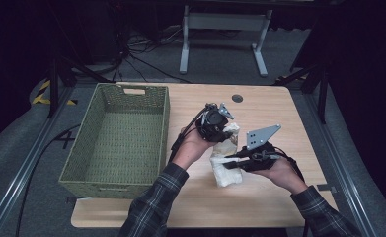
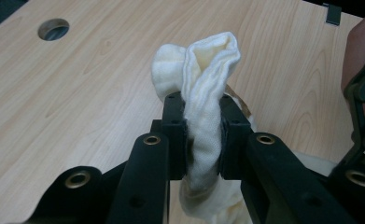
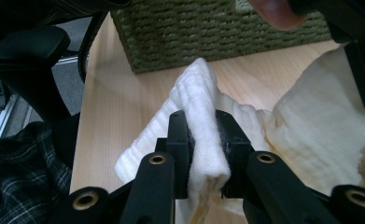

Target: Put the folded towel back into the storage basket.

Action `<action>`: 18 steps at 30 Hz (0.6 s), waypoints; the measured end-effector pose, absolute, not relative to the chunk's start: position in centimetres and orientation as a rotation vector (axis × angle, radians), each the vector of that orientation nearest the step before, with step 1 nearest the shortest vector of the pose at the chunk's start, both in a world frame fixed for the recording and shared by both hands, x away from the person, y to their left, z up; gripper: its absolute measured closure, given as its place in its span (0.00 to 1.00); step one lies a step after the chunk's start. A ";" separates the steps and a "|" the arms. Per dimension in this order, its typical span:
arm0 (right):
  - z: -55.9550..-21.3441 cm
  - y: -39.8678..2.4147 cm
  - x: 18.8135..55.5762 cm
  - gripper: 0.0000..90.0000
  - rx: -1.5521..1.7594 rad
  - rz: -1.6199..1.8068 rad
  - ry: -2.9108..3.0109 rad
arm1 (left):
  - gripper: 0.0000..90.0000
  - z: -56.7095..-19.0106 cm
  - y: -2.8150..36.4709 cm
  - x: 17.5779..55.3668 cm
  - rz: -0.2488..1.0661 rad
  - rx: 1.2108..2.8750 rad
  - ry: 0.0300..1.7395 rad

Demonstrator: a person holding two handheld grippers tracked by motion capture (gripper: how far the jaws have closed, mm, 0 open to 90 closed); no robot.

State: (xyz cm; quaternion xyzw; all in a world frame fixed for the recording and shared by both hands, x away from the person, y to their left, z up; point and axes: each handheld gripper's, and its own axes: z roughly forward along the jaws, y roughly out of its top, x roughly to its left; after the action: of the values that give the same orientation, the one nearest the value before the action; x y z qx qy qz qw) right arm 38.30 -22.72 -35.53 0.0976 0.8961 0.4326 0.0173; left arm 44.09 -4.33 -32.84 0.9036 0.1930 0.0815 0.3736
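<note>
Both grippers clamp the same cream cloth [image 1: 226,165]: the left gripper [image 2: 202,140] pinches one bunched edge, the right gripper [image 3: 203,149] another. The cloth hangs between them, seemingly just above the table [image 1: 279,113], right of the green basket [image 1: 82,148].

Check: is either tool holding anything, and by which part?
Both hold the cream towel: left tool pinches a bunched edge fold, right tool another fold nearer the person.

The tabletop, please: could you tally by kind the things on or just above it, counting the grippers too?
Cream cloth: 1, pinched by both grippers
Green woven basket: 1
Black two-jaw grippers: 2, the left gripper and the right gripper
Total: 4
</note>
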 end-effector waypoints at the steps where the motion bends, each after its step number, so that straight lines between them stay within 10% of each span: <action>1: -35.5 -22.7 38.3 0.87 0.303 1.344 2.785 | 0.86 -32.7 -4.1 44.1 0.212 2.313 0.499; 18: -32.2 -19.0 40.1 0.87 0.265 1.407 2.738 | 0.86 -29.1 0.9 44.3 0.269 2.278 0.522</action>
State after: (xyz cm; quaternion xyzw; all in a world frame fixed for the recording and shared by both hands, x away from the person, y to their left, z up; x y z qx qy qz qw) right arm 40.12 -18.97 -32.17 0.0857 0.8858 0.4553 0.0260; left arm 44.30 0.90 -29.13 0.8939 0.2049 0.1055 0.3845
